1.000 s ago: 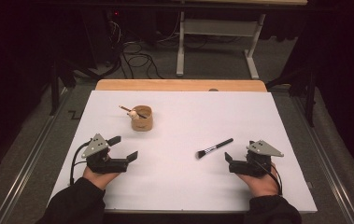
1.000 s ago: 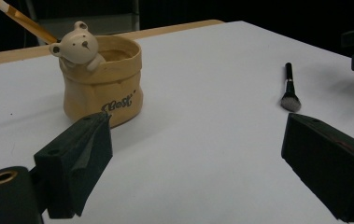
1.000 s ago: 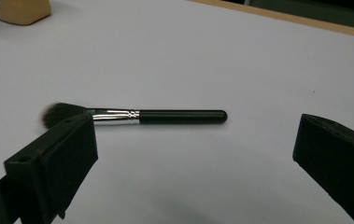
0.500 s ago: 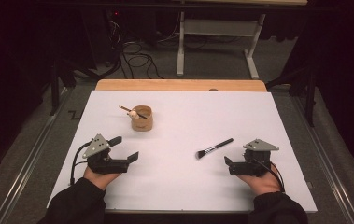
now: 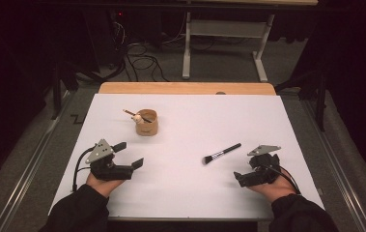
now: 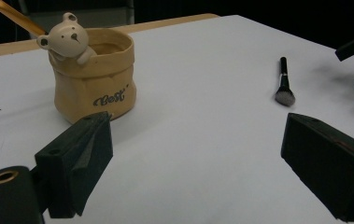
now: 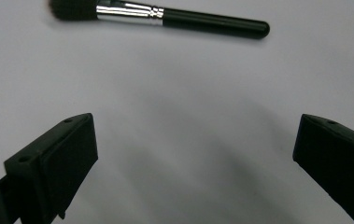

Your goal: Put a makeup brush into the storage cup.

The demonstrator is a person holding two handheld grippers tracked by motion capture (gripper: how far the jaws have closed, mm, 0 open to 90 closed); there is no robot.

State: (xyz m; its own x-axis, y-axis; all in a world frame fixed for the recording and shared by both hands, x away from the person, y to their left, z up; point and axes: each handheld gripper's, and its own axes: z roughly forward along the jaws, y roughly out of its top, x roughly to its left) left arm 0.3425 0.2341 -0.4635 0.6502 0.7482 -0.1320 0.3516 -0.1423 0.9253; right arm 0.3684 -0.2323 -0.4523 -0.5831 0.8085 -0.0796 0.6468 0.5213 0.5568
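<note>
2 grippers rest on the white table [image 5: 190,193], little changed from a second ago; the left gripper [image 5: 128,154] keeps its place with fingers spread wide and empty, near the tan bear pot [image 5: 147,123]; the right gripper [image 5: 247,170] has tipped slightly toward the makeup brush [image 5: 221,153], fingers apart and holding nothing; the brush lies flat just ahead of them, untouched and unmoved.

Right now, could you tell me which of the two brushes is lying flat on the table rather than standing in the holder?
The black-handled makeup brush lies flat on the white table, near the right tool. The other brush leans in the tan bear holder.
</note>
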